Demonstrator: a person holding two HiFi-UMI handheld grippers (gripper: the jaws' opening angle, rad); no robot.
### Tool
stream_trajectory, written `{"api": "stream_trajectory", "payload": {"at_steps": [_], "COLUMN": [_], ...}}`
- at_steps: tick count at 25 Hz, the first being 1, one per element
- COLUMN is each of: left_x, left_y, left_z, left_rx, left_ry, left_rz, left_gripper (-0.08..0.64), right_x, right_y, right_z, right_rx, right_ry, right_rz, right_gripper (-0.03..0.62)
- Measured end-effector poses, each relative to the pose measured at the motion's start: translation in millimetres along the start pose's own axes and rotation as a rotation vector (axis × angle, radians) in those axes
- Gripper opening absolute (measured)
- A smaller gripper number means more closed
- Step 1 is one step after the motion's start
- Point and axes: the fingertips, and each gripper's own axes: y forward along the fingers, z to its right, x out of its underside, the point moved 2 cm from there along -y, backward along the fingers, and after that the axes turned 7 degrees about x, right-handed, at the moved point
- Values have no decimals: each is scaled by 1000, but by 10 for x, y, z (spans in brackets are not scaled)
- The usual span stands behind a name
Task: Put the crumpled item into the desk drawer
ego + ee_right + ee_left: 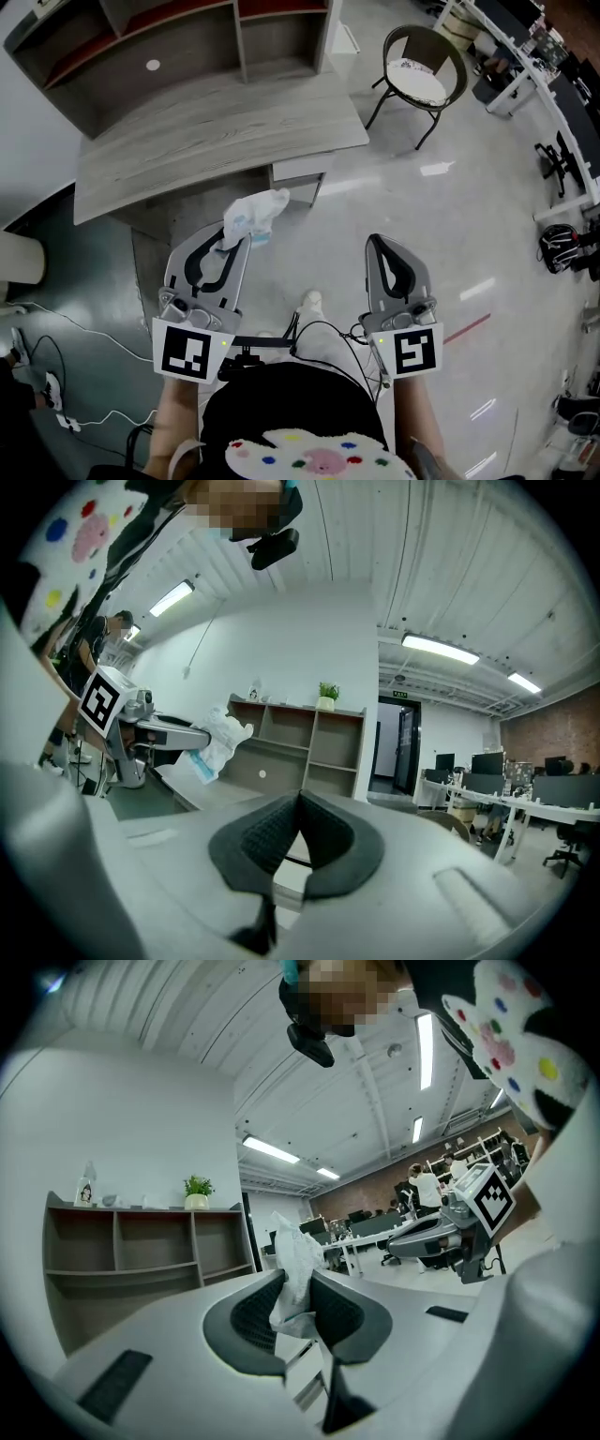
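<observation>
I stood by as the person faced a grey wooden desk with a gripper in each hand, both held level. The left gripper was clamped on the crumpled item, a white wad with a touch of light blue that stuck out past the jaw tips. Seen from above, the wad hung in the air just short of the desk's near edge. It was a little left of a pale drawer front under the desk's right end, and I could not tell whether that drawer was open. The right gripper held nothing, its jaws pressed together, and hung well right of the other over the shiny floor. A round-backed chair stood farther off to the right, and a shelf unit sat along the desk's far side.
</observation>
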Motion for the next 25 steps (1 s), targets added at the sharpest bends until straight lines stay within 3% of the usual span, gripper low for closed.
{"api": "stream_trajectory", "payload": {"at_steps": [16, 25], "left_x": [-43, 256], "left_y": [922, 1020], "left_z": [-31, -54], "left_rx": [-125, -132], "left_ry": [-39, -61], "left_rz": [-68, -131], "left_gripper": [68, 68], "right_x": [228, 503], "right_y": [745, 970], "right_z": [786, 758], "right_rx": [-170, -204], "right_ry": [63, 101], "right_rz": [-16, -64], "right_gripper": [9, 9]}}
